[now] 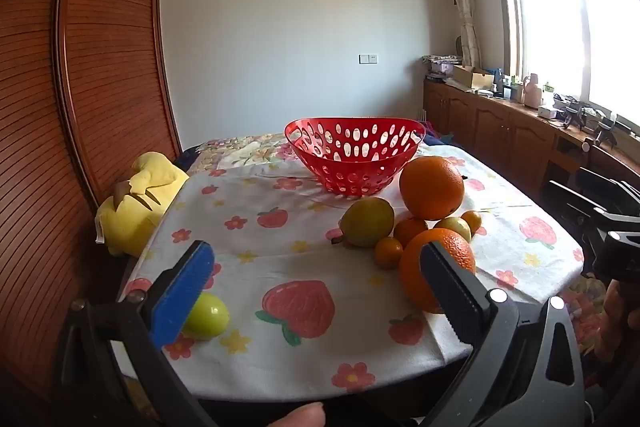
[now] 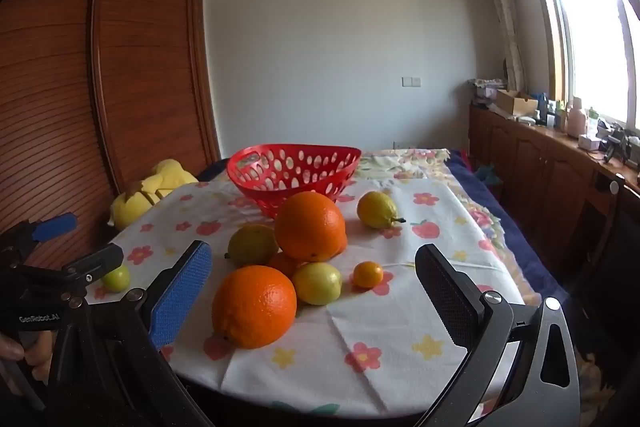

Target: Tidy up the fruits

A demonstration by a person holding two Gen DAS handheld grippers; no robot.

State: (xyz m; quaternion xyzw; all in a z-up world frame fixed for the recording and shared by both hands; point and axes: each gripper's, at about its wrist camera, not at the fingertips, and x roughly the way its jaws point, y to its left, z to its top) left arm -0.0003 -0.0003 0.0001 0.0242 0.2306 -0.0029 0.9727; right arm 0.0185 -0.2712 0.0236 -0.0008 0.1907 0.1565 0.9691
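Two big oranges (image 2: pixel 254 305) (image 2: pixel 309 225), three small tangerines (image 2: pixel 367 274), about four yellow-green fruits on the desk (image 2: pixel 400 343) before one empty red basket (image 2: pixel 294 171); left tool (image 1: pixel 316 287), right tool (image 2: pixel 314 297) spread, empty.

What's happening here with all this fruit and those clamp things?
A person holds a two-finger gripper in each hand, about to sort fruit. The left gripper and right gripper both hang open and empty over the near edge of the flowered tablecloth. The red basket at the back looks empty. Large oranges, lemons and small tangerines lie loose in front of it, and a small green fruit sits apart.
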